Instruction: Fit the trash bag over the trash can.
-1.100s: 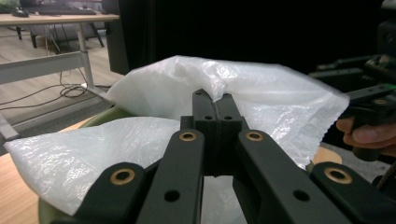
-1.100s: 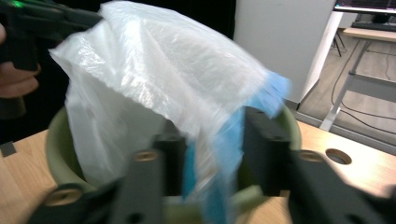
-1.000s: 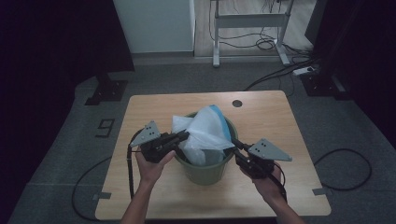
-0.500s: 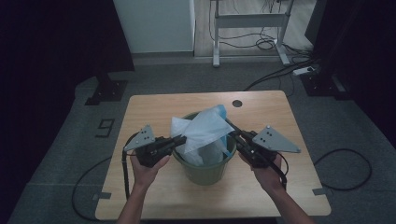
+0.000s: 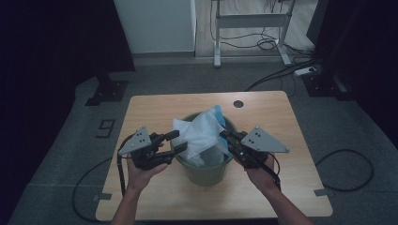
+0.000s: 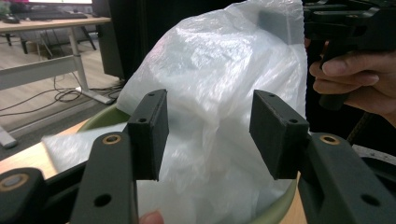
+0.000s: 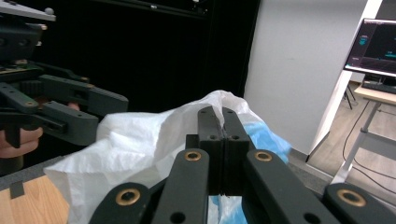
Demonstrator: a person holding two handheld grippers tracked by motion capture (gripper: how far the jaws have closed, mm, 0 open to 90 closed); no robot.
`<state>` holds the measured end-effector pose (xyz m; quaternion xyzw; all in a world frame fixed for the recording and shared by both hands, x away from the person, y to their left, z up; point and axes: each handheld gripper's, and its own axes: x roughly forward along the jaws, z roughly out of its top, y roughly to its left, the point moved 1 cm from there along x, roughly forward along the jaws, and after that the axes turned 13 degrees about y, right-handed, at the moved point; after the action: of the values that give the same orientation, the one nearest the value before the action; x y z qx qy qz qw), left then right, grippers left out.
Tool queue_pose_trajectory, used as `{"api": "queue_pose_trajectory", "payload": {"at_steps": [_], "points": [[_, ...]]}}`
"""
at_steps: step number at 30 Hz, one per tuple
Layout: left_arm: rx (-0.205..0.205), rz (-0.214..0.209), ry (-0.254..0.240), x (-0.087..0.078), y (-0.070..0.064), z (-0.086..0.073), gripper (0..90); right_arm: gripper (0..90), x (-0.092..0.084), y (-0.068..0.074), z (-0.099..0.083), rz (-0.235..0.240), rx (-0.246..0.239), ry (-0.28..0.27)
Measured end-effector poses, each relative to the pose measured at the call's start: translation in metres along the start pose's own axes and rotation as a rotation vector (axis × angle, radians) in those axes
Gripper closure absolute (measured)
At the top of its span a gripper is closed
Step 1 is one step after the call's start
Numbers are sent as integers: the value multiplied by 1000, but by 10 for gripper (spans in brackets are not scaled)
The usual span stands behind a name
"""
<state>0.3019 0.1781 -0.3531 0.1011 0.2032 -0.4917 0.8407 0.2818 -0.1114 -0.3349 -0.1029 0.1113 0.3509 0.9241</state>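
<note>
high view: a white plastic bag (image 5: 199, 133) stands bunched in the green bin (image 5: 206, 169) mid-table, not yet spread over the rim; left gripper (image 5: 174, 142) beside it, right gripper (image 5: 224, 136) at its edge.

left gripper view: jaws have just opened, released, bag beyond the pads (image 6: 150, 133).

right gripper view: jaws clenched on the bag's edge; bin bottom hidden.

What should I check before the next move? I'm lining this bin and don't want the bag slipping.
1. Right gripper shut on plastic bag: ok.
2. Left gripper gripping the bag: not ok; its jaws have just opened and stand apart, bag loose between them.
3. Green bin upright on the table: ok.
4. Bag mouth over the bin's rim: not ok, still bunched above.
5. Bag free of tears: cannot tell.
</note>
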Motion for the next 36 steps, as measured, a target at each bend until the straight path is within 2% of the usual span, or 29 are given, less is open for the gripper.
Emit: {"api": "queue_pose_trajectory", "payload": {"at_steps": [3,6,8,13,14,16,21,22,23,24,26,28,32,33,36], "points": [[6,-21,22,7,1,8,462,885,-1,2,5,6,-15,-7],[12,-31,34,12,1,13,514,885,-1,4,7,11,-28,-8],[29,-46,51,19,1,16,612,885,-1,6,9,19,-37,-10],[44,-28,48,26,0,13,867,885,3,9,9,32,-50,-6],[45,-25,41,26,-1,12,890,884,3,9,9,32,-52,-6],[39,-18,15,25,-1,10,898,870,3,10,8,33,-48,-5],[-11,-27,-103,9,5,0,900,567,-1,12,-4,32,-15,-3],[-11,-27,-103,9,5,0,900,567,-1,12,-4,32,-15,-3],[-35,-29,-138,2,8,-5,900,498,-3,14,-14,28,1,2],[-35,-29,-138,2,8,-5,900,498,-3,14,-14,28,1,2],[-63,-15,-158,-4,11,-10,900,455,-6,15,-25,32,45,0],[-66,-4,-154,-5,12,-12,900,453,-11,16,-31,32,81,-20],[-80,1,-151,-3,13,-13,900,449,-20,17,-33,39,103,-35],[-85,4,-151,-1,13,-13,900,441,-25,19,-33,60,121,-37],[-92,13,-149,2,13,-12,900,425,-29,28,-36,97,128,-28]]}}
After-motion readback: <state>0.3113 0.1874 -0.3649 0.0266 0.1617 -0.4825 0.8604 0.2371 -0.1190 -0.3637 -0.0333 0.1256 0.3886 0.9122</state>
